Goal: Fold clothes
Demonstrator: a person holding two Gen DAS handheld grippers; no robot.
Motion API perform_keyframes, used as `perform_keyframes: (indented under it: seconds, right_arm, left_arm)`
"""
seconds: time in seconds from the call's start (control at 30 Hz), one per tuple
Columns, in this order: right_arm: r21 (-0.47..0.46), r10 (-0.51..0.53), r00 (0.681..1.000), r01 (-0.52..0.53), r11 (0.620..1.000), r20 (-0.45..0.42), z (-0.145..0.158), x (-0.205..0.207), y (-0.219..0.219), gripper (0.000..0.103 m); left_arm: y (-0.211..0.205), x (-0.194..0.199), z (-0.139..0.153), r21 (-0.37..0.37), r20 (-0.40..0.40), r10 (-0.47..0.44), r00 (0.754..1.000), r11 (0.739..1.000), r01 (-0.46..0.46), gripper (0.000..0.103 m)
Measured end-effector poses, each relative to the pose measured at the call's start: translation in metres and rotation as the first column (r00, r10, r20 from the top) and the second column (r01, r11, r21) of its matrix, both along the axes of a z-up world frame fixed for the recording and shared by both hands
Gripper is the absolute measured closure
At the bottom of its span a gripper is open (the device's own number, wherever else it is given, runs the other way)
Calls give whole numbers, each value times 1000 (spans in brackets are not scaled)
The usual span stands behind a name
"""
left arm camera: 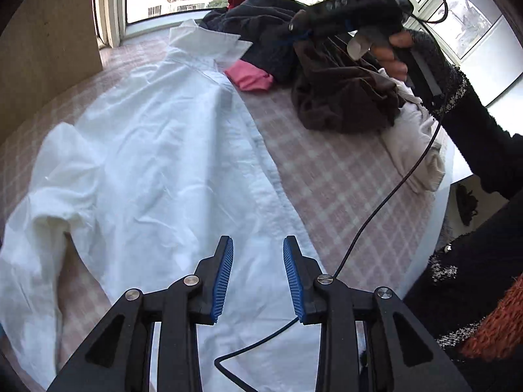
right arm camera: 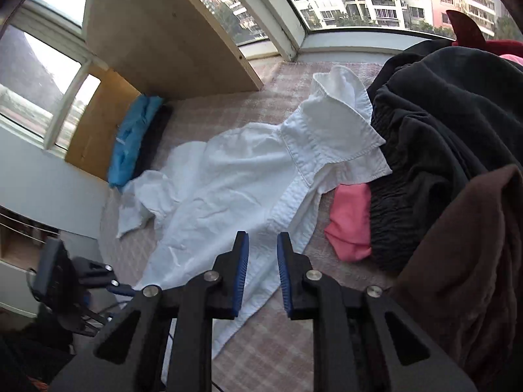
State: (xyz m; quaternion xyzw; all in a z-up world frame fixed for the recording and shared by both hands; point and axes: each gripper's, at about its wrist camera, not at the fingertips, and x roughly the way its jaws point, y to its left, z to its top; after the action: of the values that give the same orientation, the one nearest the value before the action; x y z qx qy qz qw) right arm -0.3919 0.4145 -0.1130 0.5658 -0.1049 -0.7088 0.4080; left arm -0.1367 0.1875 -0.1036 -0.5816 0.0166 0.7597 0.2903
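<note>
Both tongs hang apart and empty: left gripper [left arm camera: 258, 261] wide, right gripper [right arm camera: 263, 254] narrower; white shirt [left arm camera: 157, 150] lies flat on checked bed [left arm camera: 333, 176], unfolded; clothes pile [right arm camera: 441, 137] beside collar untouched; folding barely begun, imo.

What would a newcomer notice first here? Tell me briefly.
The white shirt spread flat on the checked bed, collar toward the window. Next, the pile of dark clothes beside the collar, with a pink garment at its edge. Both grippers, left and right, hover open above the shirt.
</note>
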Motion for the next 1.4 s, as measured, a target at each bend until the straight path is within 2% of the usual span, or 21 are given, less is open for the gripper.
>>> perform_keyframes:
  seconds: [0.03,0.07,0.1,0.13,0.17,0.27,0.37,0.47,0.6,0.77,0.8,0.83,0.97,1.0,1.03,1.07,1.1,1.13,1.2,1.33,1.4]
  right_arm:
    - [-61,-12,1000,12,998,0,11,4,12,85]
    - [-16,18,999,-19,1000,-37,13,11,8,84]
    - [29,51,996,-49,998,-72,15,17,5,76]
    - [86,84,992,-75,993,-98,13,24,0,67]
    - [165,112,989,-95,982,-96,2,30,-10,65]
    - [286,151,985,-121,951,-87,-34,37,-33,65]
    - [359,138,985,-92,929,-104,-64,27,-48,65]
    - [338,105,991,-71,939,-84,-75,7,-56,65]
    - [324,61,998,-49,945,-28,-89,-20,-64,64]
    - [272,60,998,-62,960,18,-99,-36,-68,64]
    - [269,69,997,-72,961,23,-100,-37,-70,67]
    - [261,76,997,-81,962,31,-101,-37,-70,73]
    - [207,68,997,-75,976,40,-92,-38,-67,74]
    - [219,65,997,-72,973,36,-90,-38,-69,70]
    - [231,63,998,-68,971,31,-89,-38,-71,56]
    - [243,60,998,-65,968,26,-88,-39,-72,53]
    - [255,58,998,-62,965,23,-88,-39,-74,52]
    - [266,57,998,-61,962,23,-89,-39,-76,52]
    - [287,66,998,-68,956,17,-90,-38,-80,52]
    - [325,88,996,-75,943,-27,-91,-35,-86,52]
    - [323,97,995,-82,943,-31,-92,-36,-88,53]
  left_arm:
    - [2,10,-4,-16,-5,25,1000,1000,-25,69]
    - [4,20,-9,-31,-8,52,999,998,-52,66]
    - [6,25,-15,-36,4,103,995,994,-103,61]
    - [8,30,-22,-41,16,152,988,988,-151,61]
    - [17,34,-29,-47,24,177,984,983,-175,61]
    - [61,39,-57,-111,-47,177,983,977,-181,59]
    - [90,35,-74,-198,-129,197,972,955,-220,58]
    - [102,29,-94,-302,-151,211,966,920,-248,56]
    - [96,32,-95,-261,-161,246,956,923,-282,62]
    - [90,39,-92,-197,-129,237,963,946,-259,89]
    - [86,40,-92,-160,-105,246,964,952,-261,97]
    - [84,40,-92,-126,-82,252,964,957,-261,99]
    - [86,42,-93,-128,-91,245,965,958,-255,99]
    - [85,41,-93,-132,-100,260,960,953,-272,99]
    - [86,39,-89,-109,-105,277,955,951,-288,93]
    - [86,38,-85,-87,-110,294,949,949,-304,87]
    - [85,33,-81,-77,-122,321,939,940,-331,71]
    - [85,28,-77,-69,-133,346,929,932,-357,62]
    - [86,16,-75,-114,-157,348,924,923,-367,63]
    - [91,-9,-85,-228,-178,293,939,916,-329,63]
    - [90,-19,-92,-236,-154,279,948,921,-310,68]
